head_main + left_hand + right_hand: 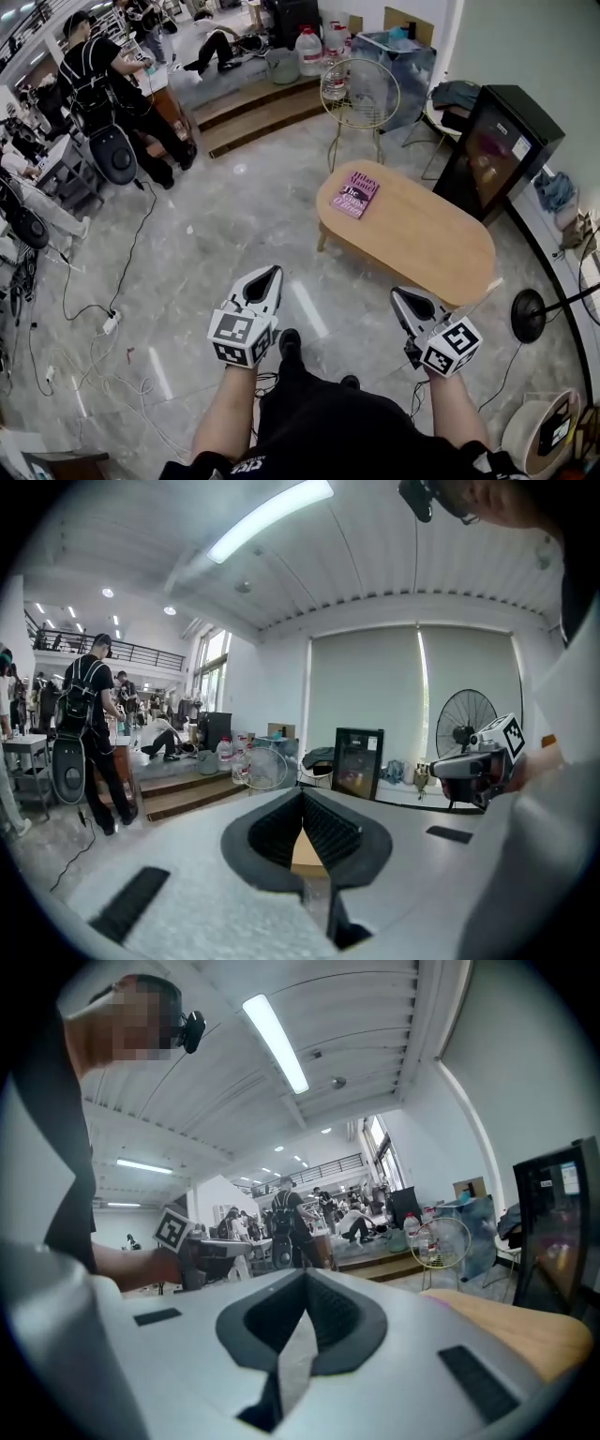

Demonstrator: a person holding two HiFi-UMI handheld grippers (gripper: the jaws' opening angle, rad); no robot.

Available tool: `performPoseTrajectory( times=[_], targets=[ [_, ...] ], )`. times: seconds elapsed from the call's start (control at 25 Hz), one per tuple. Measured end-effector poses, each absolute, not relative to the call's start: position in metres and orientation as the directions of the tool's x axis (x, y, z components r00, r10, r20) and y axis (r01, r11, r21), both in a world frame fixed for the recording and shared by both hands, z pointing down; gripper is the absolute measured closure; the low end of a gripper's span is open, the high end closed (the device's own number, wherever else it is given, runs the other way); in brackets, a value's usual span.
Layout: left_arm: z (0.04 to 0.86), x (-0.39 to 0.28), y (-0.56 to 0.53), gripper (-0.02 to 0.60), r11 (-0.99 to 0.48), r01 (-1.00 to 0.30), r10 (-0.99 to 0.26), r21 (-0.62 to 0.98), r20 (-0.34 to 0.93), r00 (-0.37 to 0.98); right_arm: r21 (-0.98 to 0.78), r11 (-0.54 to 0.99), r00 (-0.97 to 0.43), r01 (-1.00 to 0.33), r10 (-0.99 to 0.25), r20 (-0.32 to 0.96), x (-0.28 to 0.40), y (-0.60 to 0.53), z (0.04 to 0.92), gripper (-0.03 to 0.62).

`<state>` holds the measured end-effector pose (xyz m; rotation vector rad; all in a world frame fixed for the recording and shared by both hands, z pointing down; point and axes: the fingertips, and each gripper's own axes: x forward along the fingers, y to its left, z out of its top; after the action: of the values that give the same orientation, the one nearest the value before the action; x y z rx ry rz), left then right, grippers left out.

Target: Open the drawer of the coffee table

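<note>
An oval light-wood coffee table (422, 234) stands on the marble floor ahead of me and to the right; no drawer shows from above. A pink book (353, 194) lies on its far left end. My left gripper (273, 273) hangs over bare floor to the table's left, shut and empty. My right gripper (395, 294) is just short of the table's near edge, also shut with nothing held. In the left gripper view the jaws (302, 797) meet, with a strip of tabletop behind them. The right gripper view has the jaws (305, 1279) closed and the table (511, 1321) at lower right.
A black glass-front cabinet (492, 150) stands beyond the table, a gold wire chair (360, 94) behind it. A floor fan base (528, 315) is at right. Cables and a power strip (110, 322) lie on the floor at left. People stand and sit at the far left.
</note>
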<state>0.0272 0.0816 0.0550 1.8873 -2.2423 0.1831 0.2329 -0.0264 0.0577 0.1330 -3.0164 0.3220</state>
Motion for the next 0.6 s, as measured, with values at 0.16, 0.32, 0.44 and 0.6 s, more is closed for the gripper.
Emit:
performPoseTrajectory(
  times=[0.16,0.32,0.44,0.6],
  targets=[
    [0.055,-0.043,0.062,0.572,0.14,-0.989,-0.967,0.051,0.22,-0.125,-0.178,0.968,-0.981,-0.176,-0.156,0.119,0.175,-0.049,0.047,0.589],
    [0.041,-0.103,0.046,0.572,0.047,-0.999,-0.974,-0.009,0.219,-0.048,-0.18,0.954,-0.97,-0.239,-0.224,0.097,0.113,-0.06,0.027,0.589],
    [0.041,-0.142,0.04,0.572,0.007,-1.0,-0.975,-0.024,0.224,-0.012,-0.179,0.946,-0.962,-0.271,-0.259,0.088,0.075,-0.061,0.019,0.589],
    [0.054,-0.173,0.034,0.572,-0.016,-1.0,-0.97,0.004,0.244,0.017,-0.171,0.937,-0.95,-0.303,-0.283,0.133,0.047,-0.055,0.033,0.589]
  ],
)
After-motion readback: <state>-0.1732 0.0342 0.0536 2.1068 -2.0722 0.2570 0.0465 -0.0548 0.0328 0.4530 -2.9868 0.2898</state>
